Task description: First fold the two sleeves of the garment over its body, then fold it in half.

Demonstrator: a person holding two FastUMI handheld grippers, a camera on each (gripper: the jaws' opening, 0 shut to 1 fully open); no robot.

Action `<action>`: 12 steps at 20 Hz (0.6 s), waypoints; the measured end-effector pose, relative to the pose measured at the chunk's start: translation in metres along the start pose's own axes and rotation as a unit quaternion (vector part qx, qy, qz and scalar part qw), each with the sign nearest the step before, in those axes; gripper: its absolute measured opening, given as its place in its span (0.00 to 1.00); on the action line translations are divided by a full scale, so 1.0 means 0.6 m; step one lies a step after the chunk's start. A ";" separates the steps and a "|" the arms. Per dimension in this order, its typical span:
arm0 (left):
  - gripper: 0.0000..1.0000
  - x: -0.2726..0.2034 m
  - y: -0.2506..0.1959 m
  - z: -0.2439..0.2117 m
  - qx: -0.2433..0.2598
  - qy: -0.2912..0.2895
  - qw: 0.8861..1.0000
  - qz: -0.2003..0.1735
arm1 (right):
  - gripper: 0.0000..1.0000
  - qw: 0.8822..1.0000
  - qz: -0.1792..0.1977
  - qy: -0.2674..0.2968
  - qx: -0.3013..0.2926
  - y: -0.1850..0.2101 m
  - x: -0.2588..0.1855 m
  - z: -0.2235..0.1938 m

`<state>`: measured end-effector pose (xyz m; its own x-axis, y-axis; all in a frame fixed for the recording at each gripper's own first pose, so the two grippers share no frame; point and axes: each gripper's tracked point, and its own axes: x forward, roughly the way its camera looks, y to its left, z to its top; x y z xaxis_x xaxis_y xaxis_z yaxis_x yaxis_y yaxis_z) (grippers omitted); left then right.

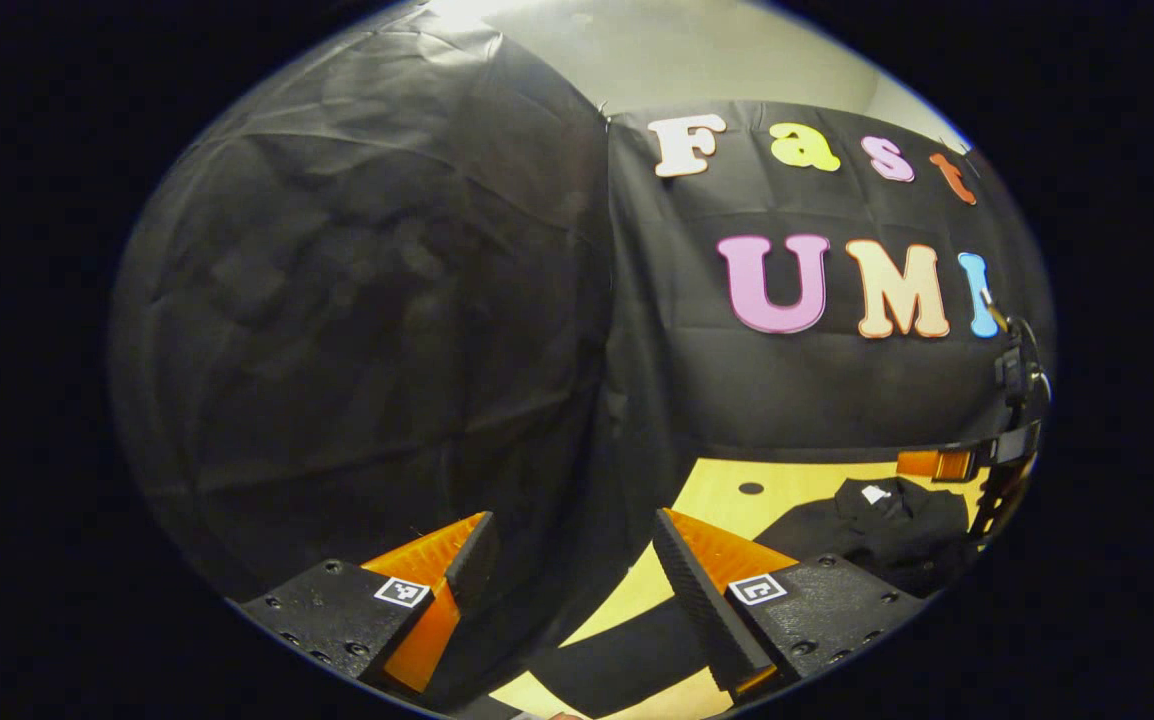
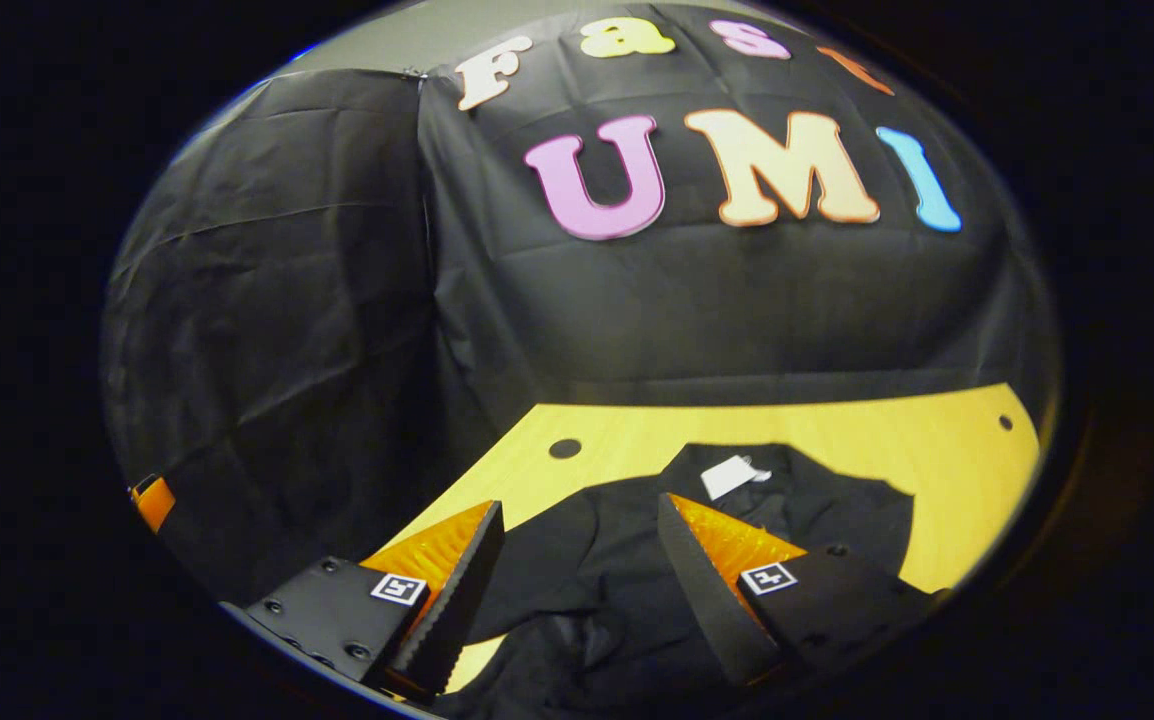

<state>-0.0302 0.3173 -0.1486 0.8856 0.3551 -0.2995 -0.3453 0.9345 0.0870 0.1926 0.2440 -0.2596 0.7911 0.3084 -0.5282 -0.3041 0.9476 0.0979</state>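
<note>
Both grippers spread, nothing pinched; garment flat on the bench.
Left gripper (image 1: 572, 580) hangs wide apart by the bench's (image 1: 717, 490) left edge, a dark strip of cloth on the wood below it, with the black garment (image 1: 897, 535) off to its right. Right gripper (image 2: 577, 570) is parted above the garment (image 2: 617, 560), whose white neck tag (image 2: 730, 476) points toward the bench's (image 2: 837, 430) far edge.

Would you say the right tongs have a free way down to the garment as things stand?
Probably yes: the right tongs stand open above the garment on the table, nothing between them.
</note>
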 end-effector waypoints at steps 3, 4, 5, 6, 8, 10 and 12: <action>0.92 0.005 -0.005 -0.050 -0.015 0.037 0.999 -0.001 | 0.98 1.000 -0.014 0.000 -0.020 -0.015 -0.016 -0.014; 0.94 0.004 -0.003 -0.070 -0.019 0.050 0.999 0.001 | 0.98 1.000 -0.018 -0.001 -0.020 -0.021 -0.020 -0.011; 0.94 0.004 -0.003 -0.086 -0.023 0.063 0.998 0.003 | 0.98 1.000 -0.021 0.000 -0.017 -0.029 -0.025 -0.014; 0.93 0.004 -0.001 -0.108 -0.026 0.075 0.997 0.005 | 0.98 1.000 -0.025 0.003 -0.013 -0.038 -0.033 -0.018; 0.93 0.002 0.001 -0.147 -0.032 0.100 0.994 0.012 | 0.98 0.999 -0.036 0.008 -0.008 -0.056 -0.044 -0.026; 0.93 0.000 -0.001 -0.183 -0.037 0.122 0.992 0.017 | 0.98 0.999 -0.045 0.017 -0.008 -0.072 -0.050 -0.035; 0.93 -0.001 -0.004 -0.220 -0.038 0.143 0.989 0.021 | 0.98 0.998 -0.053 0.025 -0.012 -0.087 -0.058 -0.042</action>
<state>-0.0706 0.3112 -0.2739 0.7492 0.3614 -0.5551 -0.4118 0.9105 0.0370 0.1675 0.1819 -0.2679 0.7927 0.2009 -0.5755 -0.2324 0.9724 0.0193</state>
